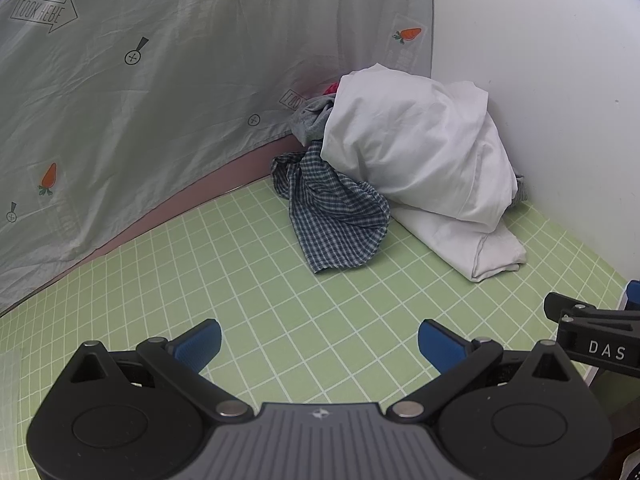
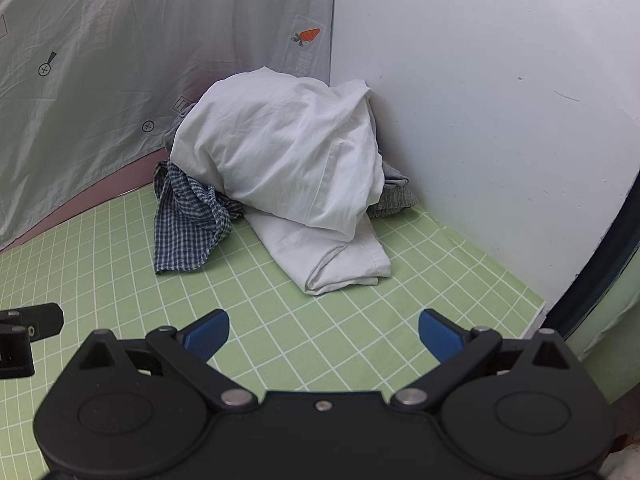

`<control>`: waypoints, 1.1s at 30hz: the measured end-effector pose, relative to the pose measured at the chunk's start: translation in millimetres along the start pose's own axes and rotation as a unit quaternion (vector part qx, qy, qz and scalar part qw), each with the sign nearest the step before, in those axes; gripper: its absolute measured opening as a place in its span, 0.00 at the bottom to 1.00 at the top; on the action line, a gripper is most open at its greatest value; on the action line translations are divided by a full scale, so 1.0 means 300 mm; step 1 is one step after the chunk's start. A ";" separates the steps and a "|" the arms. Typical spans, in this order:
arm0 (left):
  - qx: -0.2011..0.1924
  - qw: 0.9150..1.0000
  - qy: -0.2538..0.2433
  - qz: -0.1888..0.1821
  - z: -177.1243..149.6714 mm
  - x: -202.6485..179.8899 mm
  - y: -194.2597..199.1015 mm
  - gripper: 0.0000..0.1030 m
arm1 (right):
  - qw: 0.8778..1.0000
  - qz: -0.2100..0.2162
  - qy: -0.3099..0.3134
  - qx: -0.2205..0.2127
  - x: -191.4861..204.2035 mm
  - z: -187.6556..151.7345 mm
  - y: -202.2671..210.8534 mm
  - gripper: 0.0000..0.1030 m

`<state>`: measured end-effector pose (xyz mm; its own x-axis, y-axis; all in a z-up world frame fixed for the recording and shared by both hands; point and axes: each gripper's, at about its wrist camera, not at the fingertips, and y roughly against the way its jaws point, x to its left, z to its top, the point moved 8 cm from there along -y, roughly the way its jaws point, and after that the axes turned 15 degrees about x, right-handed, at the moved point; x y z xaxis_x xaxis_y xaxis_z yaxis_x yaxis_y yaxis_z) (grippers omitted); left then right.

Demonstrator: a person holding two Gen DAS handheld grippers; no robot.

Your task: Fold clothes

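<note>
Nothing is picked up yet: both the left tongs [image 1: 319, 343] and right tongs [image 2: 323, 334] hang wide and empty over the green counter [image 1: 248, 304], so next comes reaching toward 12 o'clock for the white garment [image 2: 288, 152] heaped atop the checked shirt [image 2: 188, 224] in the corner.

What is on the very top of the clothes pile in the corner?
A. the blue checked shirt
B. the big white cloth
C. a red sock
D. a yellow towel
B: the big white cloth drapes over the heap, while the blue checked shirt sticks out low on its left side, on the green grid mat.
</note>
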<state>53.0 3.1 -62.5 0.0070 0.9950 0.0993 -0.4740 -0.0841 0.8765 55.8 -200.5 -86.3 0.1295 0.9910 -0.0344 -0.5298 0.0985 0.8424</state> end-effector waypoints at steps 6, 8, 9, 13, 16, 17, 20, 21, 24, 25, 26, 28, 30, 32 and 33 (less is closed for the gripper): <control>0.001 1.000 -0.001 0.000 0.001 0.004 -0.002 1.00 | 1.000 -0.001 0.001 -0.002 -0.001 0.002 0.003 0.99; 0.001 1.000 -0.001 0.001 0.002 0.005 -0.002 1.00 | 1.000 -0.002 0.001 -0.003 -0.001 0.003 0.004 0.99; 0.001 1.000 -0.001 0.000 0.002 0.006 -0.002 1.00 | 1.000 -0.003 0.002 -0.003 -0.001 0.004 0.005 0.99; 0.004 1.000 0.005 -0.003 -0.001 0.016 -0.001 1.00 | 1.000 -0.003 0.003 -0.005 0.001 0.003 0.008 0.99; 0.013 1.000 0.009 -0.011 -0.002 0.027 -0.004 1.00 | 1.000 -0.006 0.002 -0.009 0.000 0.004 0.013 0.99; 0.014 1.000 0.010 -0.014 0.000 0.031 -0.003 1.00 | 1.000 -0.010 0.001 -0.013 -0.002 0.005 0.018 0.99; 0.014 1.000 0.002 -0.021 0.017 0.038 0.009 1.00 | 0.999 -0.022 0.000 -0.024 -0.008 0.016 0.033 0.99; 0.013 1.000 -0.005 -0.024 0.024 0.038 0.015 1.00 | 0.999 -0.025 0.000 -0.027 -0.009 0.019 0.038 0.99; 0.011 0.999 -0.019 -0.026 0.044 0.040 0.030 1.00 | 0.999 -0.014 -0.008 -0.030 -0.008 0.033 0.053 0.99; 0.009 0.999 -0.021 -0.027 0.050 0.041 0.032 1.00 | 0.999 -0.015 -0.013 -0.033 -0.009 0.038 0.060 0.99; 0.008 0.999 -0.022 -0.029 0.055 0.042 0.034 1.00 | 0.999 -0.017 -0.016 -0.035 -0.010 0.043 0.066 1.00; 0.005 0.999 -0.019 -0.034 0.063 0.043 0.032 1.00 | 0.999 -0.029 -0.017 -0.039 -0.010 0.051 0.079 1.00; 0.002 0.999 -0.018 -0.039 0.071 0.042 0.029 1.00 | 0.998 -0.043 -0.019 -0.045 -0.015 0.061 0.093 1.00; 0.003 0.998 -0.035 -0.043 0.077 0.021 0.012 1.00 | 0.997 -0.057 -0.020 -0.053 -0.026 0.072 0.106 1.00; 0.008 0.998 -0.044 -0.049 0.081 0.005 0.000 1.00 | 0.996 -0.065 -0.022 -0.060 -0.039 0.081 0.109 1.00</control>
<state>74.4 3.2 -50.9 0.1297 0.9901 0.0531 -0.4528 0.0115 0.8915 57.3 -211.0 -45.3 0.2392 0.9643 -0.1136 -0.6022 0.2391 0.7617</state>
